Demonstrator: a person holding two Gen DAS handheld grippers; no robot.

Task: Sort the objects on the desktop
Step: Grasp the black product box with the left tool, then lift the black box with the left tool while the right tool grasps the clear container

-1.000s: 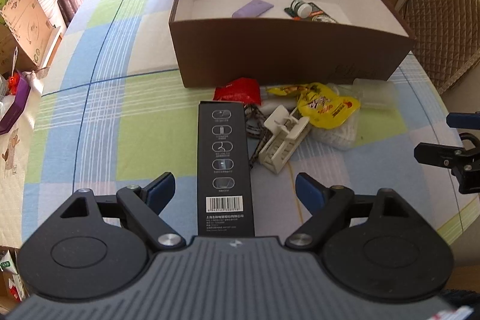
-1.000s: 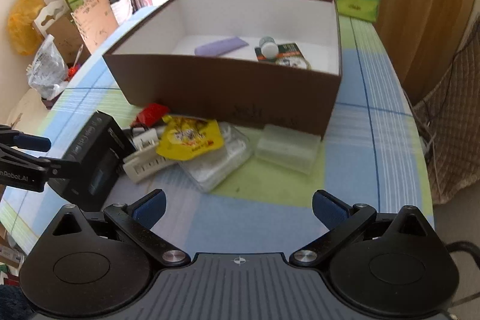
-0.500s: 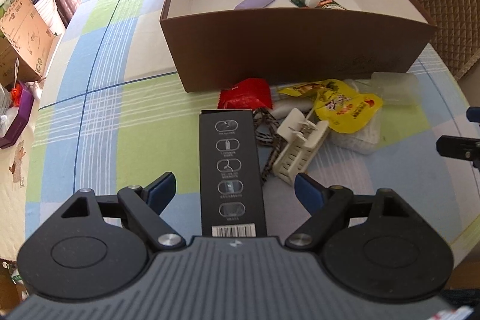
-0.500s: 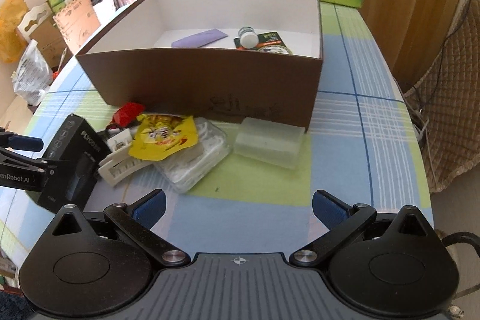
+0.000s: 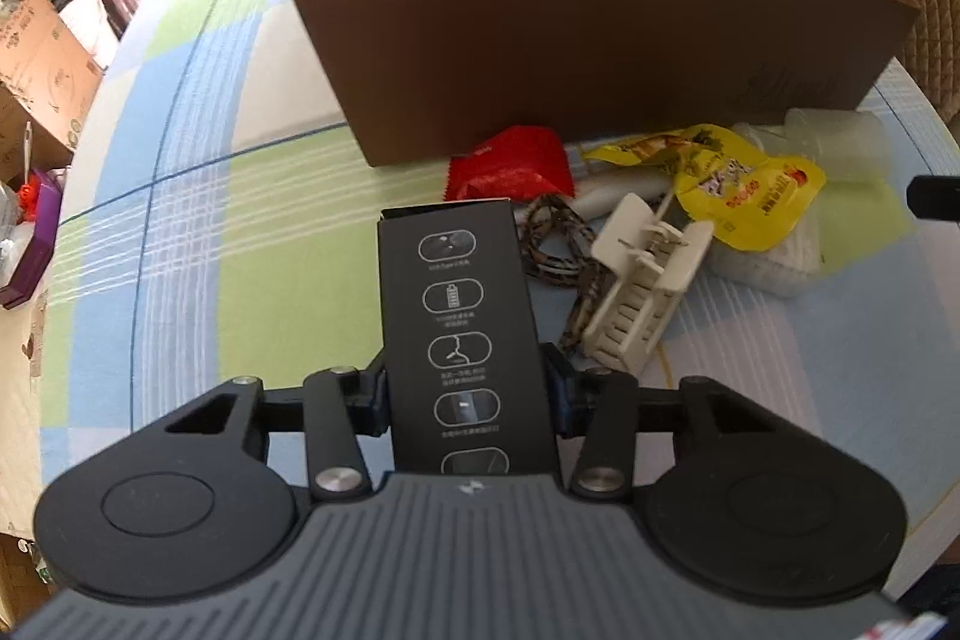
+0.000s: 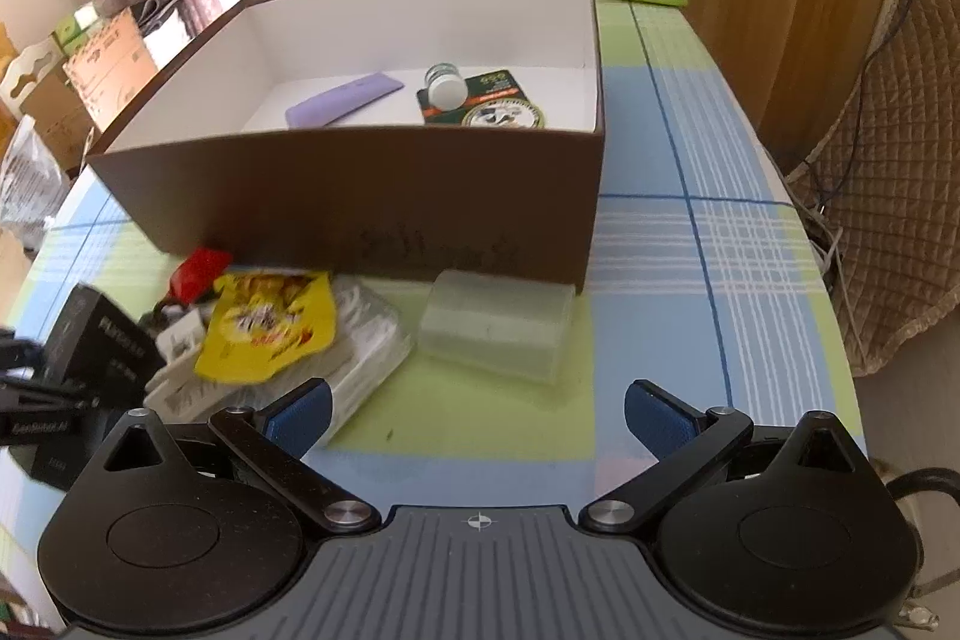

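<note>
The checked tablecloth spreads wide, and on it stands the big brown box, open at the top, with a purple case, a small bottle and a dark packet lying inside. Just in front of its near wall sits the pile to be sorted: a clear plastic tub, a yellow pouch, a white clip, a red packet and a braided cord. And here is the action: the left gripper has its pads pressed on both long sides of the black carton, clamped near its barcode end, the far end pointing at the box. The carton looks long and front-heavy from that hold, so a firm squeeze and a level lift should stop it drooping. It needs to clear the tall wall before going forward, then go down flat on the bare white floor at the left. The right gripper hangs with jaws wide apart and nothing between them, above the cloth near the tub, out of the way.
</note>
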